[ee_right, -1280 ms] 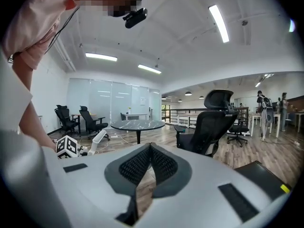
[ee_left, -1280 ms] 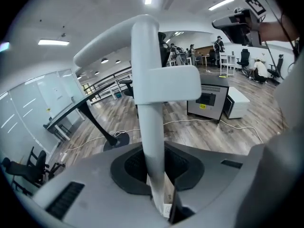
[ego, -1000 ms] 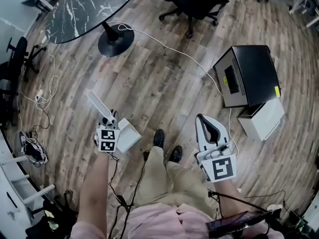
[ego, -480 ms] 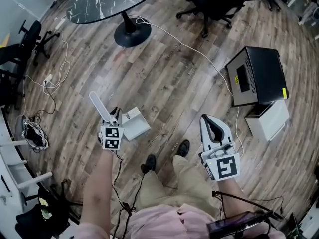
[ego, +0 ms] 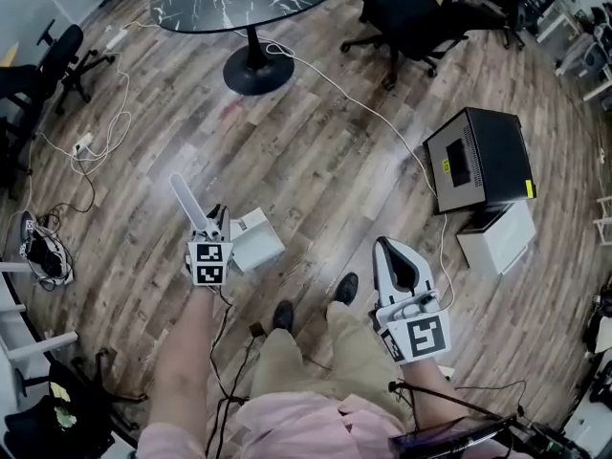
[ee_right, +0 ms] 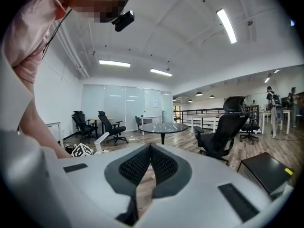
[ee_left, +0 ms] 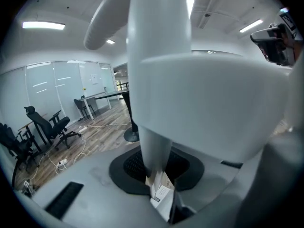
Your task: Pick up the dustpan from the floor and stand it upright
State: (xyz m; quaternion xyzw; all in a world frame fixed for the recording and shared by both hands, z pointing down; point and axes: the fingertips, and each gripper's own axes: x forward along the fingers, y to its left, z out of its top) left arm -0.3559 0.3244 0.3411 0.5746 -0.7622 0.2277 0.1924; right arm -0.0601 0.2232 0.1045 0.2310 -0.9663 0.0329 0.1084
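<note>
The white dustpan (ego: 254, 240) hangs above the wood floor in the head view, its long handle (ego: 187, 201) slanting up and to the left. My left gripper (ego: 218, 228) is shut on that handle. In the left gripper view the handle (ee_left: 156, 80) fills the middle, pinched between the dark pads (ee_left: 128, 165), with a paper tag (ee_left: 161, 194) hanging below. My right gripper (ego: 397, 259) floats at the lower right, apart from the dustpan. Its jaws meet at the tips (ee_right: 150, 148) with nothing between them.
A black box (ego: 478, 158) and a white box (ego: 497, 237) stand on the floor to the right. A white cable (ego: 373, 113) runs to the round marble table's base (ego: 256, 73). Office chairs (ego: 411, 17) stand behind. The person's shoes (ego: 346, 287) are between the grippers.
The head view has shifted toward the table and the person's feet have stepped. The left gripper keeps its hold on the dustpan handle; the right gripper stays shut and empty.
</note>
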